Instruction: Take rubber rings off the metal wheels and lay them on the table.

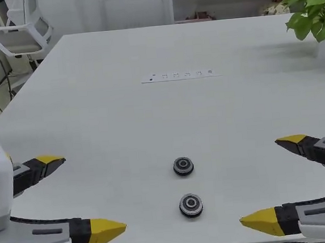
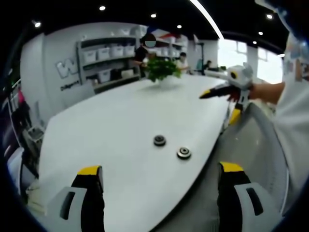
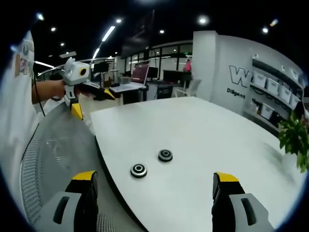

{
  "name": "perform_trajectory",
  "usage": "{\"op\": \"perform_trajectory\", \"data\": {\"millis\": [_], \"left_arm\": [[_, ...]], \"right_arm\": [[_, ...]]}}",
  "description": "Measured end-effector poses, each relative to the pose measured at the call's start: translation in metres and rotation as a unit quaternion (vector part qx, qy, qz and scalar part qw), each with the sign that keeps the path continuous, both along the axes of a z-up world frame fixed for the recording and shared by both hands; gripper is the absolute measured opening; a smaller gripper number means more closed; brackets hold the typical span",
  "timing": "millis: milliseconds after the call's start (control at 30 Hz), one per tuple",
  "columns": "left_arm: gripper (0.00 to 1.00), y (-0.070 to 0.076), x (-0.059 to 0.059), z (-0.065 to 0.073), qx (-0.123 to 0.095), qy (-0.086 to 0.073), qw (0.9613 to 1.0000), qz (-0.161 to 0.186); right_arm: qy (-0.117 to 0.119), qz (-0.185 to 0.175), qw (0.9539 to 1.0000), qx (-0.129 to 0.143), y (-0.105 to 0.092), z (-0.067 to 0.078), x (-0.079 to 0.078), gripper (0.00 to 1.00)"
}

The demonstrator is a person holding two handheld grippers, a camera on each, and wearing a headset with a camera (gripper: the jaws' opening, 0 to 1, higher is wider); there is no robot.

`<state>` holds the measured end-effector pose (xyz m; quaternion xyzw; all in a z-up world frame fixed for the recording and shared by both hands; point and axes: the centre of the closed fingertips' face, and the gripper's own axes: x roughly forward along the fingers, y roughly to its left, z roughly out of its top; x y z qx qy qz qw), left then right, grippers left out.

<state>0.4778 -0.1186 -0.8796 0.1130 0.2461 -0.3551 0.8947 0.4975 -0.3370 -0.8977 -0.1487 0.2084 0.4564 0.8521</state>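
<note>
Nothing looks done: the nearer wheel and farther wheel, each apparently wearing its rubber ring, lie on the bench between the spread, empty fingers of the left gripper and right gripper.

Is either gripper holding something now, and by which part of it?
Nothing is held. The left gripper and the right gripper are both open; the near wheel and the far wheel lie on the table, untouched.
</note>
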Motion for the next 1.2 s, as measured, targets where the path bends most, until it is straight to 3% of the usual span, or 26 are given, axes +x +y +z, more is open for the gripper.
{"op": "perform_trajectory", "data": {"millis": [867, 1200], "left_arm": [[1.0, -0.01, 0.028, -0.005, 0.005, 0.001, 0.9997, -0.024], [1.0, -0.01, 0.038, -0.003, 0.007, -0.008, 0.9995, -0.028]], "right_arm": [[0.004, -0.01, 0.9999, -0.003, -0.01, -0.01, 0.025, 0.99], [-0.001, -0.007, 1.0, -0.005, -0.006, -0.011, 0.033, 0.99]]}}
